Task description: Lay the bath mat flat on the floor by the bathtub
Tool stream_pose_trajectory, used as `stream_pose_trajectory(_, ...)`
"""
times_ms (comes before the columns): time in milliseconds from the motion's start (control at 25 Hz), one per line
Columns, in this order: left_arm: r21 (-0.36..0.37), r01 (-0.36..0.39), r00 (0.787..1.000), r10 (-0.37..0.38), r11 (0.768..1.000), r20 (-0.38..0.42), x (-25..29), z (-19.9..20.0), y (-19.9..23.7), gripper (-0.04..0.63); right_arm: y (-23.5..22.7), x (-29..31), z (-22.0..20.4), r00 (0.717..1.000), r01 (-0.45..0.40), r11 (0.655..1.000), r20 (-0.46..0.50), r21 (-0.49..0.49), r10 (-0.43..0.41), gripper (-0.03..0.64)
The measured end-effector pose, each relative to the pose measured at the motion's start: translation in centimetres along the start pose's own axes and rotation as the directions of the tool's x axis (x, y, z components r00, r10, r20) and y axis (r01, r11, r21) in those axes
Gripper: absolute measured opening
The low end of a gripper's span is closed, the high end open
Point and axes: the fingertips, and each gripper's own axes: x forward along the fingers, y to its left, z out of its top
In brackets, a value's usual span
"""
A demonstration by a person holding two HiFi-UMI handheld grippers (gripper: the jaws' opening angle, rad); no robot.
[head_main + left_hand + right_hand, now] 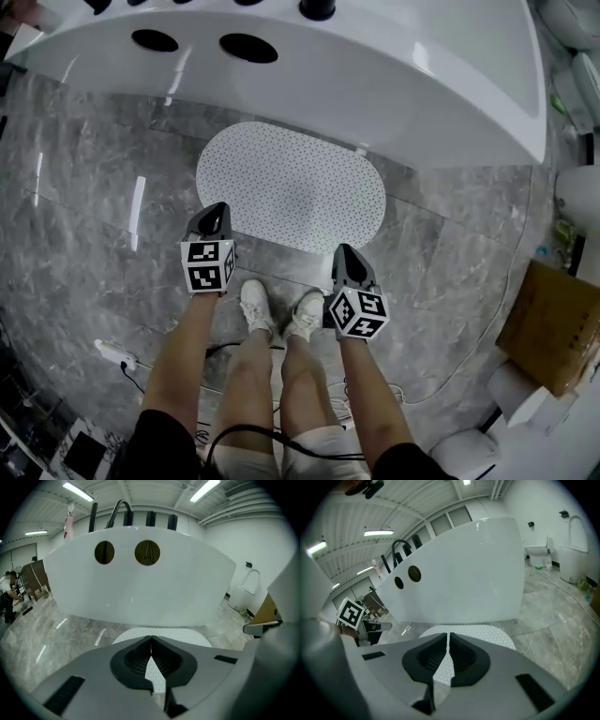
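The white dotted oval bath mat (291, 186) lies flat on the grey marble floor, right against the side of the white bathtub (375, 84). My left gripper (214, 214) hangs over the mat's near left edge, jaws shut with nothing in them. My right gripper (343, 255) is just off the mat's near right edge, also shut and empty. In the left gripper view the closed jaws (151, 641) point at the mat (187, 633) and the tub (140, 588). The right gripper view shows its jaws (448, 637) together over the mat (487, 632).
The person's legs and white shoes (272, 314) stand just behind the mat, between the grippers. A power strip (114, 352) and cables lie on the floor at the near left. A cardboard box (553, 323) sits at the right. A toilet (574, 559) stands at the far right.
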Motion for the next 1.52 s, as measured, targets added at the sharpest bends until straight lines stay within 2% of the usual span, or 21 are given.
stream_pose_trajectory(280,-0.051,0.055,0.986,-0.046,0.997,0.161,-6.9,9.6,-1.7,0.014,2.8,-4.7,8.2,0.998,-0.031,0.998,0.059,-0.049,0.034,0.029)
stream_pose_trajectory(520,-0.061,0.068,0.968,-0.051,0.996,0.245,-13.6,15.5,-2.6,0.014,4.7,-10.3,13.7,0.994,-0.049,0.991,0.095,-0.126,0.061,0.026)
stream_pose_trajectory(720,-0.096,0.07,0.954,-0.038,0.993,0.297,-19.2,18.7,-2.9,0.014,6.7,-14.4,17.5,0.992,-0.056,0.983,0.105,-0.177,0.076,0.026)
stream_pose_trajectory(1000,-0.009,0.103,0.938,-0.094,0.995,0.334,-26.0,22.9,-5.8,0.014,9.3,-19.6,23.1,0.983,-0.097,0.976,0.138,-0.197,0.125,0.026)
stream_pose_trajectory(1280,-0.053,0.116,0.919,-0.087,0.992,0.384,-32.6,25.7,-6.3,0.014,13.7,-24.6,27.0,0.969,-0.14,0.949,0.16,-0.281,0.19,0.026)
stream_pose_trajectory(1520,0.001,0.1,0.903,-0.091,0.995,0.419,-37.3,28.7,-6.7,0.014,16.3,-28.6,29.9,0.959,-0.148,0.938,0.185,-0.313,0.213,0.026)
